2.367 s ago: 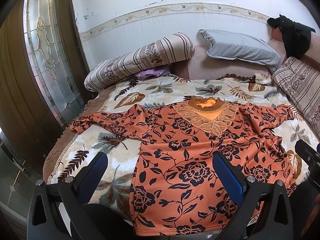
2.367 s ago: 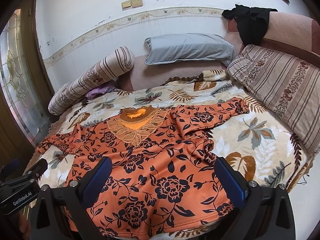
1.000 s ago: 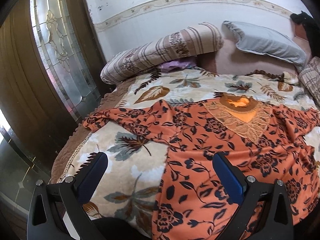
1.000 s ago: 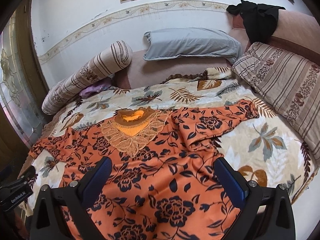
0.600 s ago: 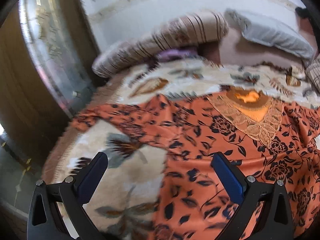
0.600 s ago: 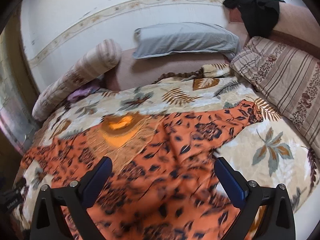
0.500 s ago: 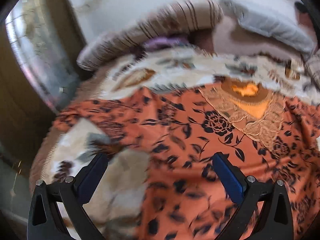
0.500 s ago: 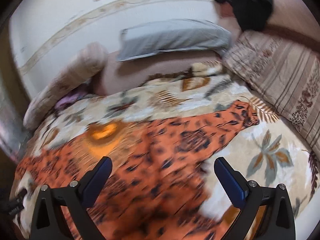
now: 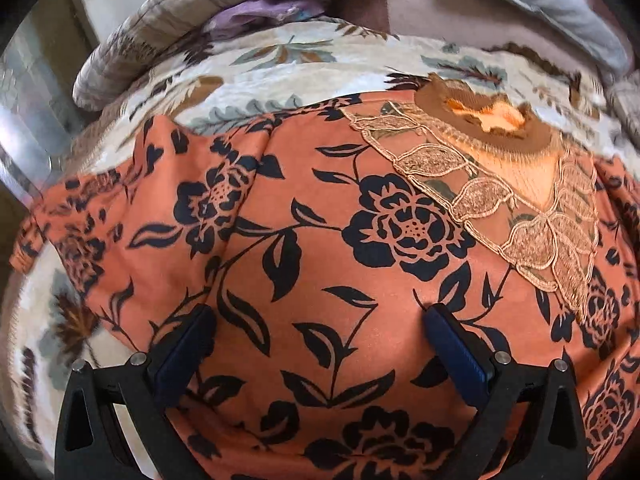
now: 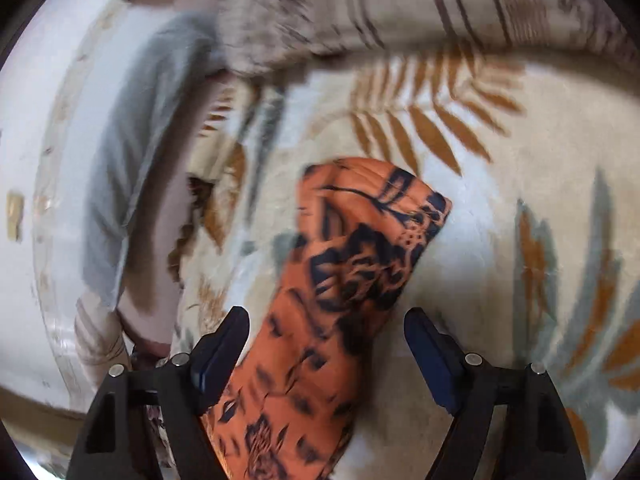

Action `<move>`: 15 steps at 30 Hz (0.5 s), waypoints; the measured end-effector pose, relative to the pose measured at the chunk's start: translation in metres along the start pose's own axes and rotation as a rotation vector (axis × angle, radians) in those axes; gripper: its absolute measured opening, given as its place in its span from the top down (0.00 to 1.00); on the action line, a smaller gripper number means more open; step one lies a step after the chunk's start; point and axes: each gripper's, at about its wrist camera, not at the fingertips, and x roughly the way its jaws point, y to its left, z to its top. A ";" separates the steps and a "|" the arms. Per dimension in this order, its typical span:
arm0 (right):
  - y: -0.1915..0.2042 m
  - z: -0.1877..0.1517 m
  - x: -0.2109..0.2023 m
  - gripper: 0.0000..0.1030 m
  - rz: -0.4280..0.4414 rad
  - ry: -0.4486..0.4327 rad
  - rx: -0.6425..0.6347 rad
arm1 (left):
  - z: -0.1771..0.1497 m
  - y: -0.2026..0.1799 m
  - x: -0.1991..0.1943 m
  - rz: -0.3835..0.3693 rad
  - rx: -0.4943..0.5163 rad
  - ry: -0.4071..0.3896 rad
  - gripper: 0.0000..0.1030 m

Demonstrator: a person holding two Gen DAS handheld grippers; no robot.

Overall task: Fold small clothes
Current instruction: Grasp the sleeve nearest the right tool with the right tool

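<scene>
An orange blouse with black flowers lies spread on the bed, its lace neckline toward the pillows. My left gripper is open and close over the blouse's left shoulder area, beside the left sleeve. My right gripper is open, rolled sideways, with the blouse's right sleeve lying between its jaws; the cuff is just ahead. The right wrist view is blurred.
The bed has a cream leaf-print blanket. A striped bolster, a purple cloth and a grey pillow lie at the head. A striped cushion borders the bed's right side.
Both grippers have dropped down and forward close to the blouse. The left now hovers by the left shoulder; the right has rolled and straddles the right sleeve.
</scene>
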 end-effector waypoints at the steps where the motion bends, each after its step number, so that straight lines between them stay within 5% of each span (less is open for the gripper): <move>1: 0.002 0.003 0.003 0.22 0.006 -0.017 -0.011 | -0.001 0.001 0.000 -0.006 -0.007 -0.003 0.00; 3: 0.012 0.008 0.008 0.27 0.013 -0.042 -0.068 | -0.002 -0.001 0.000 -0.002 -0.004 0.004 0.00; 6: 0.017 0.006 0.021 0.79 -0.038 -0.040 -0.130 | -0.002 0.000 0.001 0.000 -0.001 0.009 0.00; 7: 0.015 0.004 0.021 0.84 -0.035 -0.051 -0.131 | 0.000 0.001 0.002 -0.002 0.001 0.013 0.00; 10: 0.043 -0.009 0.007 0.88 -0.011 -0.097 -0.231 | 0.005 0.002 0.000 -0.005 0.028 0.024 0.00; 15: 0.133 -0.068 -0.040 0.88 0.299 -0.088 -0.484 | 0.016 0.018 -0.029 0.074 0.011 -0.116 0.00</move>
